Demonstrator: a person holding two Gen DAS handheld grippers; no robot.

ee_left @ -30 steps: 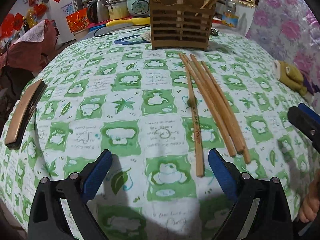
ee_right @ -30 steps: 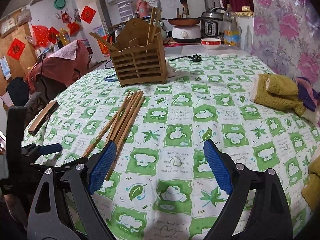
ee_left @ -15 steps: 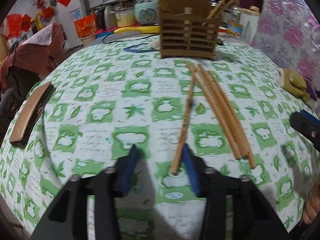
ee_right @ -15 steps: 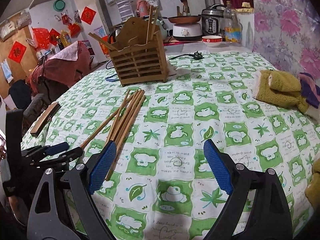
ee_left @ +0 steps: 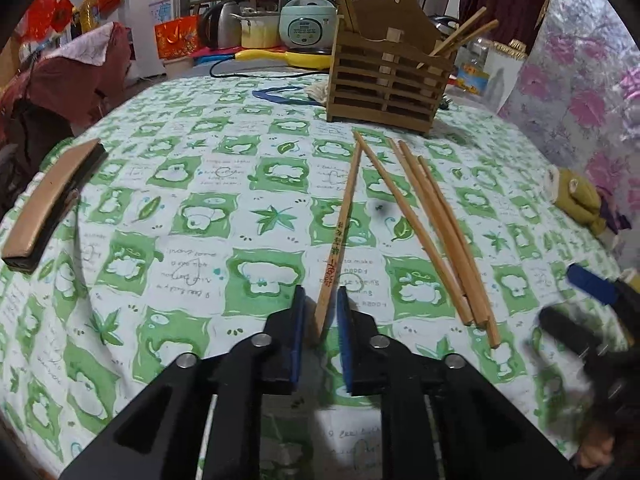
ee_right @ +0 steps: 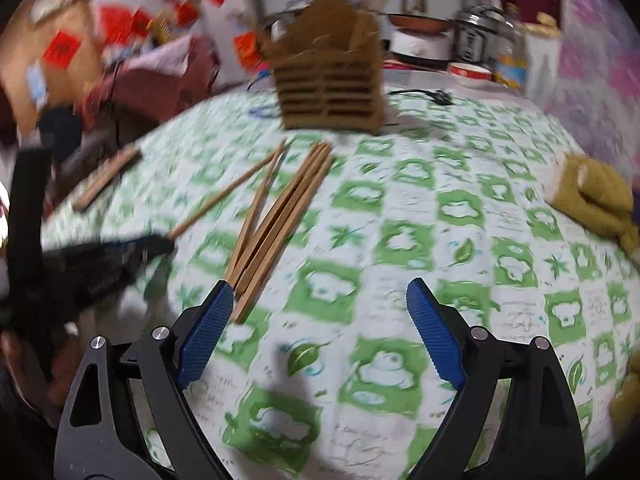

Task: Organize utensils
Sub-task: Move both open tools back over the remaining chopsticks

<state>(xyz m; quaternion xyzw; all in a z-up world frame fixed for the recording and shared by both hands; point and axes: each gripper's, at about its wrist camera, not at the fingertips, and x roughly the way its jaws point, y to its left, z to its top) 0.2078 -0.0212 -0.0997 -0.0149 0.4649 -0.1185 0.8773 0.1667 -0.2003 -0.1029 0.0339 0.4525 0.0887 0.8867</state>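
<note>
My left gripper is shut on the near end of one printed wooden chopstick, which slants away from the others; the same chopstick shows in the right wrist view. Several loose chopsticks lie to its right on the green-and-white tablecloth. The slatted wooden utensil holder stands at the far side with a few chopsticks in it. My right gripper is open and empty, its left pad beside the near ends of the chopstick bundle. The holder looks blurred there.
A brown flat block lies at the table's left edge. A yellow-brown cloth toy sits at the right. Appliances, a cable and a yellow pan crowd the far side behind the holder. A floral curtain hangs at the right.
My left gripper has closed from wide open onto the single chopstick and swung it away from the bundle. My right gripper has moved left toward the bundle, still open; its view is motion-blurred.
</note>
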